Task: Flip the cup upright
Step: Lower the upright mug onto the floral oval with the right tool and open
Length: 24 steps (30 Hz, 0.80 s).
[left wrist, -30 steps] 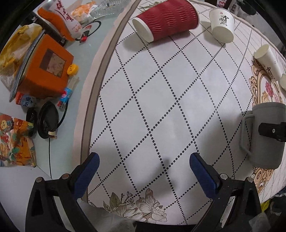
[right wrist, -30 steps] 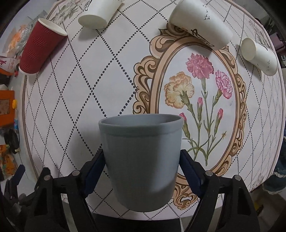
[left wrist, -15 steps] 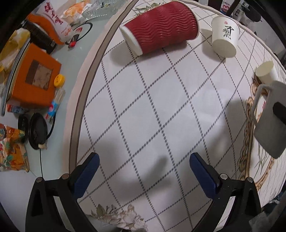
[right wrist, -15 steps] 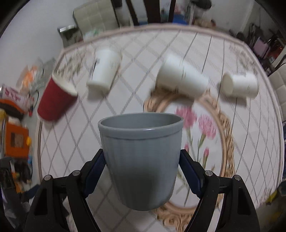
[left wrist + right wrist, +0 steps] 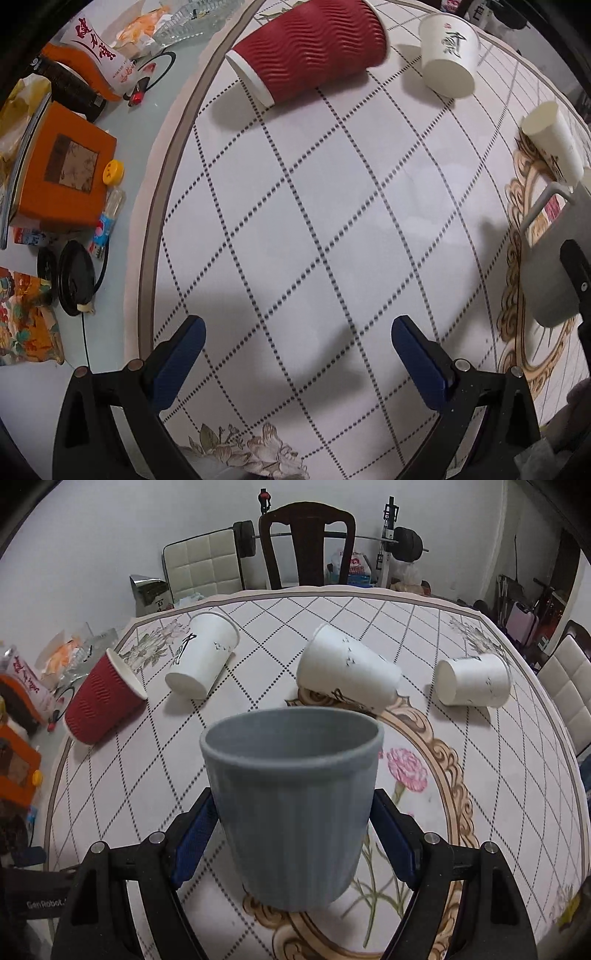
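Note:
My right gripper (image 5: 291, 834) is shut on a grey ribbed cup (image 5: 291, 805) and holds it mouth up, just above the table's flower medallion. The grey cup (image 5: 550, 273) also shows at the right edge of the left wrist view, with its handle toward me. My left gripper (image 5: 295, 350) is open and empty above the diamond-patterned tablecloth (image 5: 295, 221). A red ripple paper cup (image 5: 306, 48) lies on its side far ahead of it; it also shows in the right wrist view (image 5: 99, 698).
Three white paper cups (image 5: 203, 653) (image 5: 347, 672) (image 5: 472, 683) lie on their sides across the table. Left of the cloth are an orange box (image 5: 62, 173), snack bags, a small bottle and a black cable. A chair (image 5: 306, 550) stands behind the table.
My right gripper has tilted the grey cup from a downward-looking pose to mouth up, level with the table. The left gripper has shifted a little; it stays open.

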Tool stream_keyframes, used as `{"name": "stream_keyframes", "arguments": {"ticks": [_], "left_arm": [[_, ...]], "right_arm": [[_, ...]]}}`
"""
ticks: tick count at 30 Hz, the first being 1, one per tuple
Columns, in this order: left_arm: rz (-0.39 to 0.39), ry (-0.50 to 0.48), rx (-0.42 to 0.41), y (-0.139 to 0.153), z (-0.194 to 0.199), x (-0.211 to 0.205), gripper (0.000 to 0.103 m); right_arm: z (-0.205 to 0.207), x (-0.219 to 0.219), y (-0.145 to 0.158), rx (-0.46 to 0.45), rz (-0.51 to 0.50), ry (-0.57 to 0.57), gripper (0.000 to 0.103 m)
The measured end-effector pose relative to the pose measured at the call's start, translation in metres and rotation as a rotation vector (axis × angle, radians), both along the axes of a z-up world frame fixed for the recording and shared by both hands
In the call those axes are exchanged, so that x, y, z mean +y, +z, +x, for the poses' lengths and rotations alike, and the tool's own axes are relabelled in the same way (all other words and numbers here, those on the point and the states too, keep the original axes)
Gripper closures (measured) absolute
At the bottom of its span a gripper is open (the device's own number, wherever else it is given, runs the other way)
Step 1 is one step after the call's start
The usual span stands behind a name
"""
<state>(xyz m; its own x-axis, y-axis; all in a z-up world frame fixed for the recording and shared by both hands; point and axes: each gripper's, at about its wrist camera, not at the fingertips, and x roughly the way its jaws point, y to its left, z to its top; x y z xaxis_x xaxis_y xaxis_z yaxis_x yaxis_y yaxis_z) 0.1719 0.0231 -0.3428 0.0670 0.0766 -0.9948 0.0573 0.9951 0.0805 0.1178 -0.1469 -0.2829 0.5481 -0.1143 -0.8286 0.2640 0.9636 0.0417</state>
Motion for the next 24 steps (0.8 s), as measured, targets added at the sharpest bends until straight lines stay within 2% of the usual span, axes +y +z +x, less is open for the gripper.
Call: {"name": "stream_keyframes", "arguments": {"ticks": [8, 14, 18, 24], "left_arm": [[-0.003, -0.048, -0.037, 0.015, -0.034, -0.006, 0.000], [-0.014, -0.068, -0.080, 0.044, -0.056, -0.007, 0.000], [-0.019, -0.073, -0.132, 0.073, -0.084, -0.009, 0.000], [-0.028, -0.049, -0.221, 0.128, -0.127, -0.024, 0.000]], "right_arm": [[-0.028, 0.008, -0.009, 0.075, 0.007, 0.008, 0.019], [-0.056, 0.005, -0.001, 0.083, -0.002, 0.000, 0.017], [-0.080, -0.002, 0.020, 0.061, -0.017, -0.001, 0.011], [-0.122, -0.023, 0.070, 0.039, -0.074, -0.032, 0.002]]}}
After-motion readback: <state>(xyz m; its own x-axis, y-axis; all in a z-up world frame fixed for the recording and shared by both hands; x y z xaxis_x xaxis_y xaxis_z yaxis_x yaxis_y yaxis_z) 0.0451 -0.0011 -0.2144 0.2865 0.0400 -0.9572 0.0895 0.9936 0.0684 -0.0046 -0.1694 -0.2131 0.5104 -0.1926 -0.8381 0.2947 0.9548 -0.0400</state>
